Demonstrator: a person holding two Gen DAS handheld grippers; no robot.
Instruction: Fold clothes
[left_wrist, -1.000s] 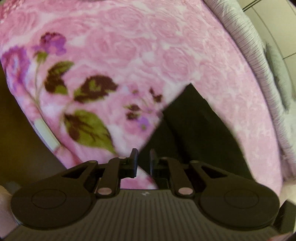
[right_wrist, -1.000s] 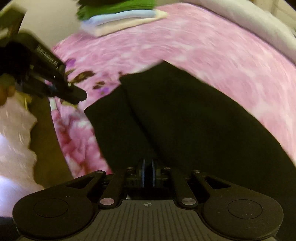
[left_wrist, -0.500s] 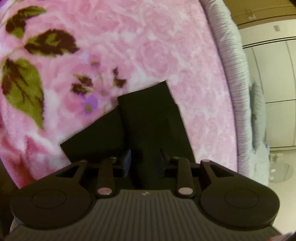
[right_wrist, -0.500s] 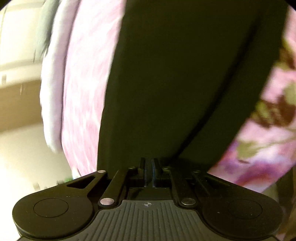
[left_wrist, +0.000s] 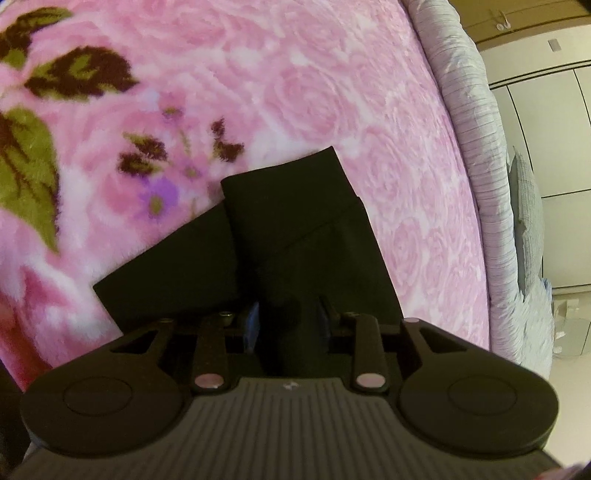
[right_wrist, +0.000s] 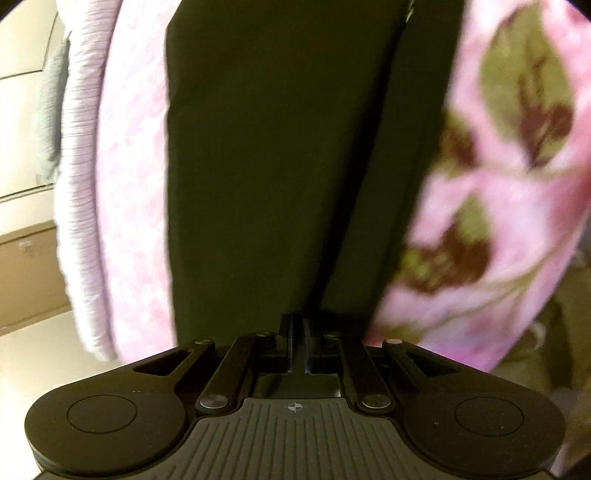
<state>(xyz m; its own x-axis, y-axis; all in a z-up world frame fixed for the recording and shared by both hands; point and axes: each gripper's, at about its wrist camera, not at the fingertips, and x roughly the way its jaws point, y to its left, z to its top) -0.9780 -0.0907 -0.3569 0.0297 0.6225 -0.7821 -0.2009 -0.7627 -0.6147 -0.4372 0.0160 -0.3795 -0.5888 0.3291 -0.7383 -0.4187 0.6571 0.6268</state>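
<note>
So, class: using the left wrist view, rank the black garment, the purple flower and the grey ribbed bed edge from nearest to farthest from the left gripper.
1. Black garment: between the left gripper's jaws.
2. Purple flower: upper left, on the pink blanket.
3. Grey ribbed bed edge: far right.

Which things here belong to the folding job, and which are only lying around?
Belongs to the job:
- black garment
- left gripper, jaws apart around a fold of the garment
- right gripper, shut at the garment's edge

Only around:
- pink floral blanket
- grey striped bedding
- white cupboards
</note>
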